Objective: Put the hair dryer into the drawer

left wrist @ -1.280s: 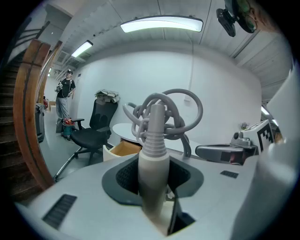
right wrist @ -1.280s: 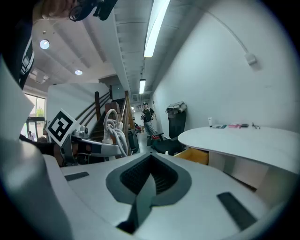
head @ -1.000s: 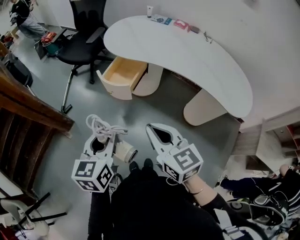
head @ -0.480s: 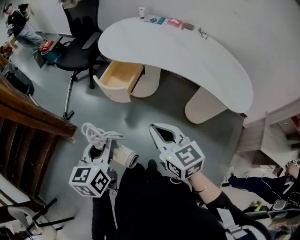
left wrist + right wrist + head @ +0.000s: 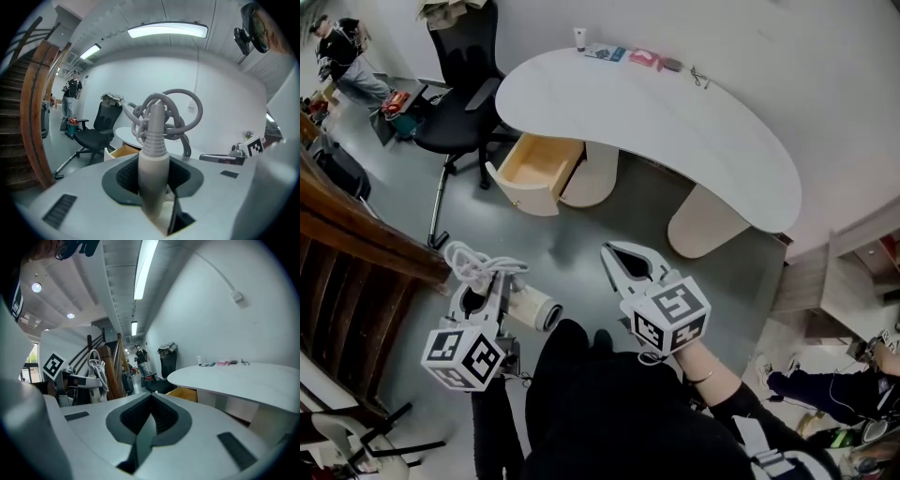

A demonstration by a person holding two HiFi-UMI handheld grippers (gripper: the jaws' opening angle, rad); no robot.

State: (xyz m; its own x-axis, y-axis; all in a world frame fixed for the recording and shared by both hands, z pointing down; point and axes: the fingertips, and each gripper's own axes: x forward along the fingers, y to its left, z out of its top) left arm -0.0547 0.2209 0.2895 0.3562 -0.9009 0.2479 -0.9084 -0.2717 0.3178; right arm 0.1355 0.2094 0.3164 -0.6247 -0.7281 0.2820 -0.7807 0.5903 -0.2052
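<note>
My left gripper [image 5: 485, 281] is shut on the handle of a white hair dryer [image 5: 528, 309], low at the left of the head view. The dryer's barrel points right and its coiled grey cord [image 5: 472, 262] bunches past the jaw tips. In the left gripper view the handle [image 5: 153, 173] stands upright between the jaws under the cord coil [image 5: 165, 112]. My right gripper [image 5: 616, 253] hangs beside it, shut with nothing in it. The open wooden drawer [image 5: 534, 165] juts from the white desk [image 5: 694, 122], well ahead of both grippers.
A black office chair [image 5: 459, 94] stands left of the drawer. A wooden stair rail [image 5: 356, 234] runs along the left. Small items [image 5: 623, 54] lie at the desk's far edge. A person [image 5: 342, 56] is at the far left. Grey floor [image 5: 581, 234] lies between me and the desk.
In the head view the left gripper with the dryer has drifted left and a little lower. The right gripper keeps about the same place. Both grips look unchanged.
</note>
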